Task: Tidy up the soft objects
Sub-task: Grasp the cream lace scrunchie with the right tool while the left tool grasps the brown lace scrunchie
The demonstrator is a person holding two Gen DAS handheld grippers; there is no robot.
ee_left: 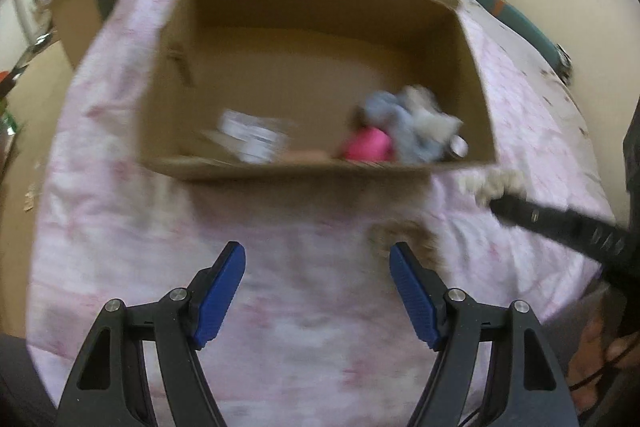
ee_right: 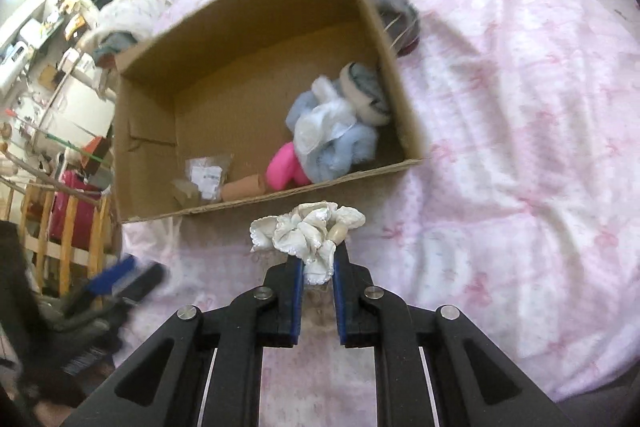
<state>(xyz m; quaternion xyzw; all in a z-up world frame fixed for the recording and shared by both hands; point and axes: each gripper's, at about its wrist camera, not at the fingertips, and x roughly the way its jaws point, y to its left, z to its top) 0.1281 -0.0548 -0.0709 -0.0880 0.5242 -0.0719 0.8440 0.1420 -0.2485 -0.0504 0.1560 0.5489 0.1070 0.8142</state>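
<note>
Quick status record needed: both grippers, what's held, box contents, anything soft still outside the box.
surface: pink patterned bedspread
container: open cardboard box on the bedspread
left gripper: open, nothing held, just short of the box
right gripper: shut on white scrunchie, just short of the box's near wall
in box: blue and white plush, pink item, small clear packet, tan roll
outside box: grey furry item against the box's right wall
</note>
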